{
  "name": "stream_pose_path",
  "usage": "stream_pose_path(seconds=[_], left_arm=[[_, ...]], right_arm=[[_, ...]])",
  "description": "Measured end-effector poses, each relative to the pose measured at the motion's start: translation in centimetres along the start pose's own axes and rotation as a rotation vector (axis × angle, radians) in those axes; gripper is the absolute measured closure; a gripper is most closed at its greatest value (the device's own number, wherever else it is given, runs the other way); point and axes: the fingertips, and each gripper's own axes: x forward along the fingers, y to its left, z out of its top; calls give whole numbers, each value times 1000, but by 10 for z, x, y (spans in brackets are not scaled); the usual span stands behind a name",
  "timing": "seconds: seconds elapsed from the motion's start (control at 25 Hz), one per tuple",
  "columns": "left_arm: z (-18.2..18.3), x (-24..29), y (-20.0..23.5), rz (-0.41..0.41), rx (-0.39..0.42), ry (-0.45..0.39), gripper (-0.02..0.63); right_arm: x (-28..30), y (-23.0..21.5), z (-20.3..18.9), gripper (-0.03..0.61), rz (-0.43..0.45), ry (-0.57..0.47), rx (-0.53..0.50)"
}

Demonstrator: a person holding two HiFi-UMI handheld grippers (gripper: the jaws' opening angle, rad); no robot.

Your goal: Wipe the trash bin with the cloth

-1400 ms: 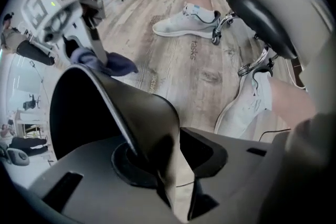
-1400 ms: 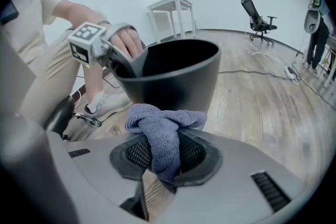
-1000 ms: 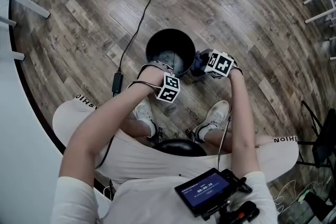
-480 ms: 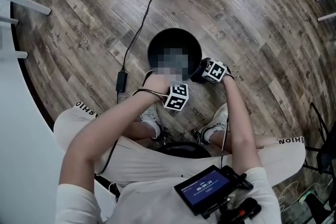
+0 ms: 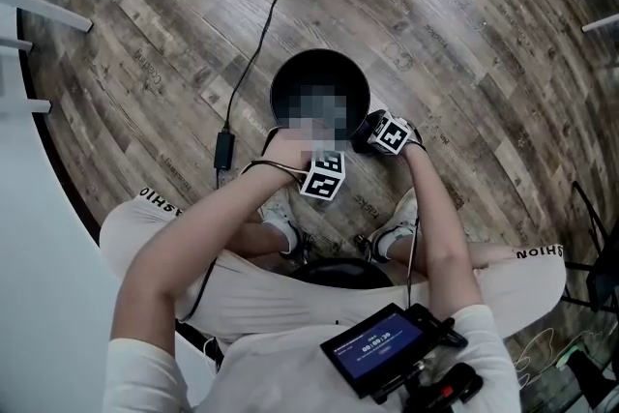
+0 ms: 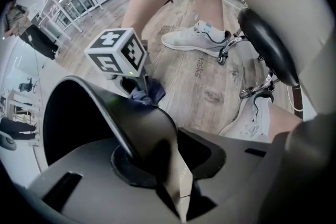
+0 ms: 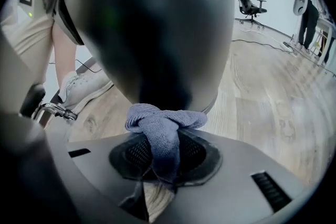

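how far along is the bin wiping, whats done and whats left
Done: cannot tell; the bin shows no mark of where it has been wiped. In hand: the right gripper is shut on the blue cloth, bunched against the bin's outer wall low down. The left gripper has the rim between its jaws, which have just been opening. To do: likely the rest of the wall and the inside.

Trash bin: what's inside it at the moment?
Only the dark inner wall of the trash bin shows; nothing is visibly lying in it. Its bottom is blurred over in the head view, so unchecked. The cloth is outside, against the bin's side.
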Motion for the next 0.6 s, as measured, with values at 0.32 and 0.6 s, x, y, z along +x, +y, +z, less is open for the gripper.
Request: stream_pose_path(seconds=[0.32,0.6], left_arm=[[-35,-7,-4,31,121,94,456],[-33,0,-14,-11,106,115,542]], right_arm=[[-116,4,52,476,62,-77,-83],[-175,32,101,476,86,-88,-182]])
